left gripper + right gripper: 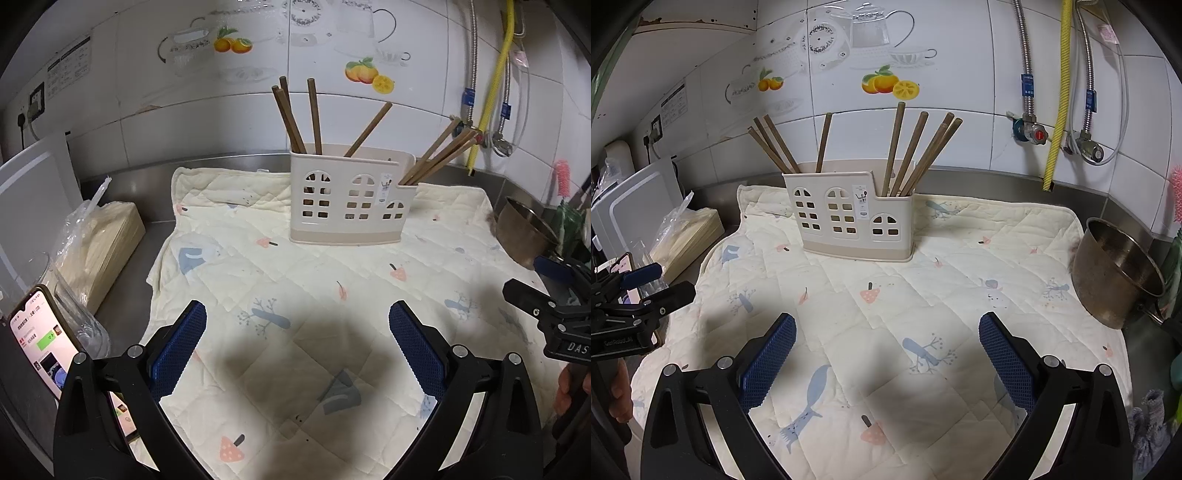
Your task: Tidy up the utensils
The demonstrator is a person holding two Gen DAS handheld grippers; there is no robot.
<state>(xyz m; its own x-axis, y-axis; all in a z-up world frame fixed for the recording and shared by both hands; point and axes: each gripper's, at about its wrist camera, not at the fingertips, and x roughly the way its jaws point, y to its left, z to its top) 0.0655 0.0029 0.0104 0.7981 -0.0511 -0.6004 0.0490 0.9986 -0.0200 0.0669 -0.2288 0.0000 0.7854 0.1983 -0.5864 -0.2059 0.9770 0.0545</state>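
A cream house-shaped utensil holder (347, 201) (853, 221) stands upright at the back of a quilted cloth (295, 295) (886, 314). Several brown wooden chopsticks (295, 118) (912, 155) stand in its compartments, some leaning left, some right. My left gripper (297, 325) is open and empty, low over the near part of the cloth. My right gripper (886, 336) is open and empty too, also over the near cloth. Each gripper shows at the edge of the other's view, the right one at the right (546, 310), the left one at the left (635, 295).
A steel bowl (1115, 273) (524, 236) lies tilted at the cloth's right edge. A bagged box (99, 251) (687, 236), a lit phone (40, 339) and a white board (33, 192) stand on the left. Pipes and valves (1034, 129) run down the tiled wall.
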